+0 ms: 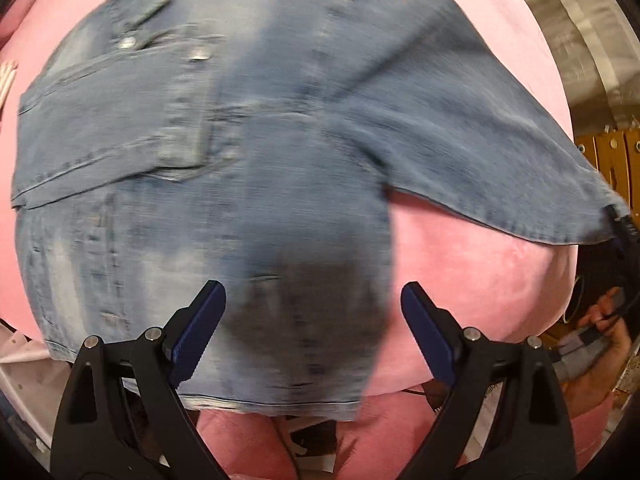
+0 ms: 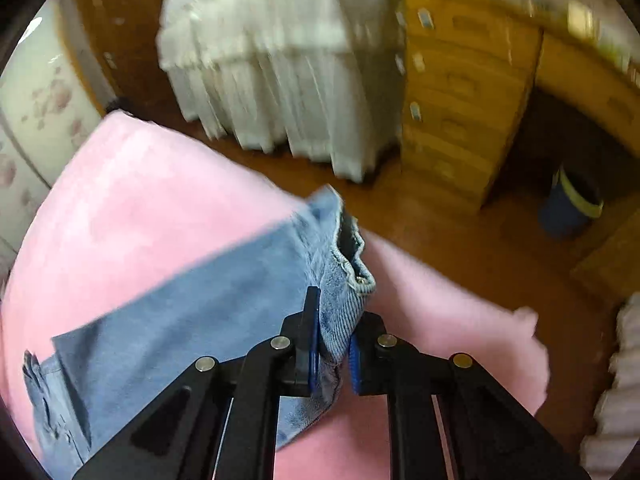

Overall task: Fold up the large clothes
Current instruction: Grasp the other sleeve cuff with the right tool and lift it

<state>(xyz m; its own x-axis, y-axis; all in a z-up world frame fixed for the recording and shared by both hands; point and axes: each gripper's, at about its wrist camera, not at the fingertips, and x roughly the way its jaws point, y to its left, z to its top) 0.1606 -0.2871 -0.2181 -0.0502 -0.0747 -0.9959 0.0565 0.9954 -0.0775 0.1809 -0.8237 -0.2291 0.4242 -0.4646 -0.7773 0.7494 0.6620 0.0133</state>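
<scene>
Here the denim jacket lay spread on a pink blanket, with its collar and metal snaps toward the far side and its hem toward the camera. One sleeve stretched away from the body to the right edge of the left wrist view, lifted above the blanket. The left gripper pointed down over the lower part of the jacket with its jaws standing wide apart, and nothing was between them; its dark shadow fell on the denim below. At the right edge of that view a hand was partly seen.

In the right wrist view the right gripper had its jaws drawn narrow and pinched the cuff end of the sleeve, so the blue pads pressed on the denim from both sides. The open cuff with a small snap stood above the fingertips. Beyond the blanket there was a wooden floor, a yellow wooden drawer chest, a white frilled cloth and a blue bin. Both views were blurred.
</scene>
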